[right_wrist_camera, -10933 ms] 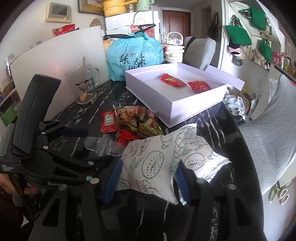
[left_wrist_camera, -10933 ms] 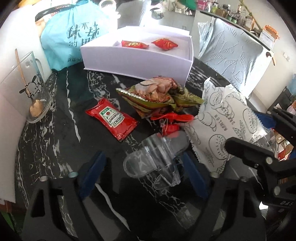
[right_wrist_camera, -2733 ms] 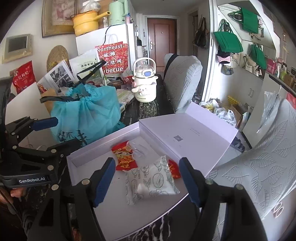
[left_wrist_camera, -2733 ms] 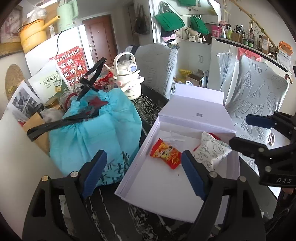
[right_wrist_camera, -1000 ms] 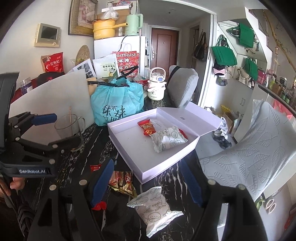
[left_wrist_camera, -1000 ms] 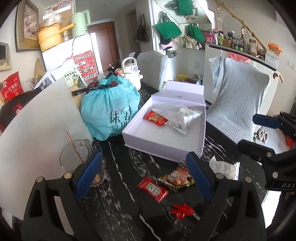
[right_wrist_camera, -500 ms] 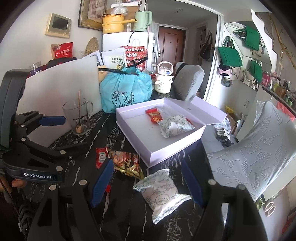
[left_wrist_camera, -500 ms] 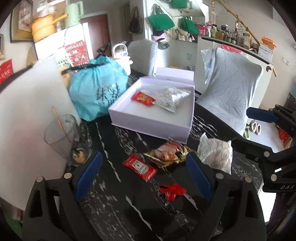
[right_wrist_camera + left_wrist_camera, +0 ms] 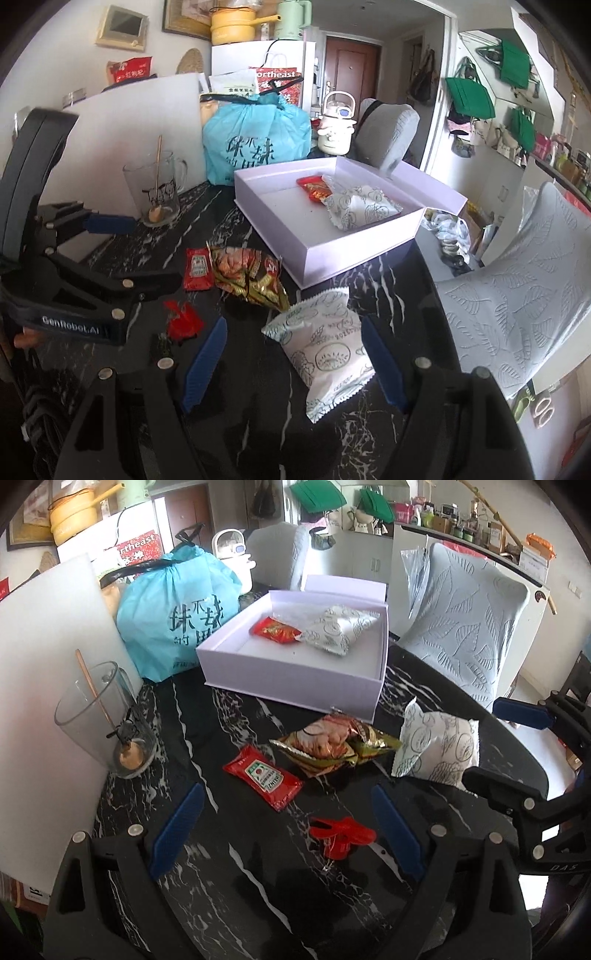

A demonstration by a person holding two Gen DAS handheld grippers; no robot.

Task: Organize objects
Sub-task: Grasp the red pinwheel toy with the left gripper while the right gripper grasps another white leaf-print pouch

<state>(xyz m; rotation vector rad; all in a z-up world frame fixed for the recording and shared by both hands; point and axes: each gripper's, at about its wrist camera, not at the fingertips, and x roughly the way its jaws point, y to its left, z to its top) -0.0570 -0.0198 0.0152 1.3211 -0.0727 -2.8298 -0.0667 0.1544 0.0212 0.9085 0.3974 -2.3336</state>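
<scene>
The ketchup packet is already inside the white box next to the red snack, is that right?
No. The ketchup packet lies on the table, outside the white box; the left wrist view shows it. The red snack is in the box.

Left gripper (image 9: 286,827): black frame, blue finger pads, silver screw heads; side view shows white lettering "GenRobot.AI". Right gripper (image 9: 293,360): identical black frame, blue pads, silver screws; marking "DAS" visible. A black cable hangs beside the left gripper.
</scene>
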